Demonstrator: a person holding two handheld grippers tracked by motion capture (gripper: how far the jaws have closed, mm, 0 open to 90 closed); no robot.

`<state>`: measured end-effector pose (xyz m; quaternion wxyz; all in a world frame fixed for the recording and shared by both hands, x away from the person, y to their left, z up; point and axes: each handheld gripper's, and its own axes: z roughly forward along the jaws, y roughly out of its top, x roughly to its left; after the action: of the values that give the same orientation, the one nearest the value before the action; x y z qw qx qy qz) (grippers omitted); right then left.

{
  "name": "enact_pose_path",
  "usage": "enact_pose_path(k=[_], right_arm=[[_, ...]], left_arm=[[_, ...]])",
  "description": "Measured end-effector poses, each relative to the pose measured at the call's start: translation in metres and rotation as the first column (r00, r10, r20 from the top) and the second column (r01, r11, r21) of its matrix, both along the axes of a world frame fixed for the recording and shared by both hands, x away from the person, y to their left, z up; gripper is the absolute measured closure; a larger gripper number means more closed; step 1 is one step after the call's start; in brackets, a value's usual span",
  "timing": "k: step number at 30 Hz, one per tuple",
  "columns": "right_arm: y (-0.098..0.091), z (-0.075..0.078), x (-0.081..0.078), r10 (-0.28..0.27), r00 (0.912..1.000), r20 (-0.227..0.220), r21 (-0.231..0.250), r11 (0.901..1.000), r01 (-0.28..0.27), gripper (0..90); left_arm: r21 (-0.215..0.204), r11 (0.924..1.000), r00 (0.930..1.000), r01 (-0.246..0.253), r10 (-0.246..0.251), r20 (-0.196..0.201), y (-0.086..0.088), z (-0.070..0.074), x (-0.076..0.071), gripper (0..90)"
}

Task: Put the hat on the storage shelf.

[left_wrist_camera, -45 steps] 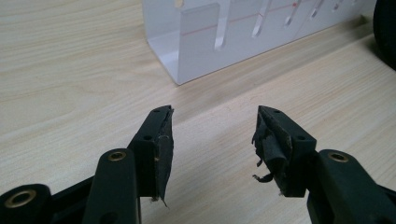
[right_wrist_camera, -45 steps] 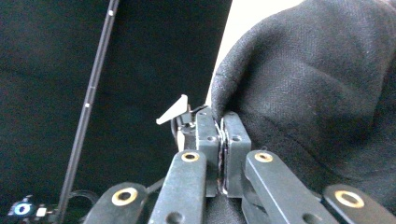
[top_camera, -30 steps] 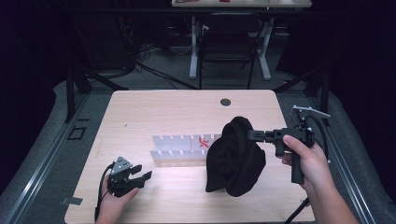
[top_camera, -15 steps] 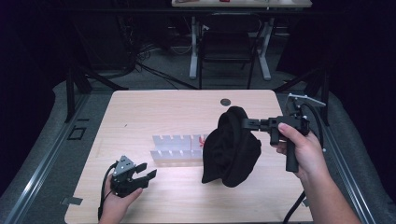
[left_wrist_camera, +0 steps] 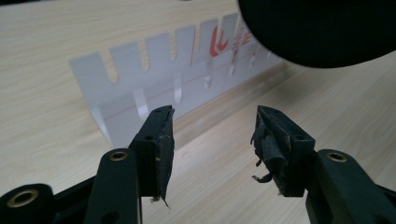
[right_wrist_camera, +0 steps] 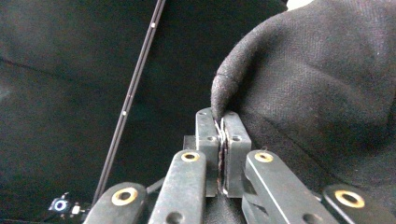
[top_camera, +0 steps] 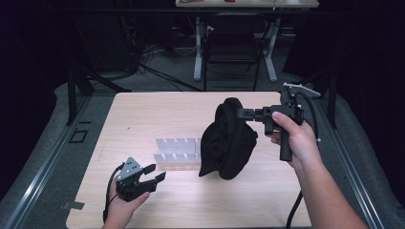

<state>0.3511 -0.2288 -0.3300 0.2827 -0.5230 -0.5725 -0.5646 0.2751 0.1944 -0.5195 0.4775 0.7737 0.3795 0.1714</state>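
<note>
Right claw [top_camera: 240, 114] clamped on black cloth [top_camera: 228, 140] — lifted over table [top_camera: 157, 107], left claw [top_camera: 154, 172] wide open, empty.

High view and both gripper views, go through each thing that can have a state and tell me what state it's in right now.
Left hand-held gripper: jaws open, holding nothing, low over the table.
Right hand-held gripper: jaws shut on the black cloth.
Black cloth: pinched at an edge, lifted, hanging down, its lower part over the table.
White slotted rack: standing upright on the table, its right end hidden behind the cloth.
</note>
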Motion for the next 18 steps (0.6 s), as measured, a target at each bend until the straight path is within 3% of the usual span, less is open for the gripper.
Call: enact_pose_path(k=[6,18], right_arm=[[0.010,0.002,0.013,0.000,1.0000,0.001,-0.010,1.0000,0.000,88.2],[0.018,-0.005,0.039,-0.026,0.9996,-0.012,-0.024,0.9994,0.025,88.2]], left_arm=[[0.009,0.9991,0.9981,0.040,-0.041,0.047,-0.012,0.013,0.000,47.8],[0.014,0.9956,0.9928,0.092,-0.093,0.075,-0.043,0.025,0.008,48.0]])
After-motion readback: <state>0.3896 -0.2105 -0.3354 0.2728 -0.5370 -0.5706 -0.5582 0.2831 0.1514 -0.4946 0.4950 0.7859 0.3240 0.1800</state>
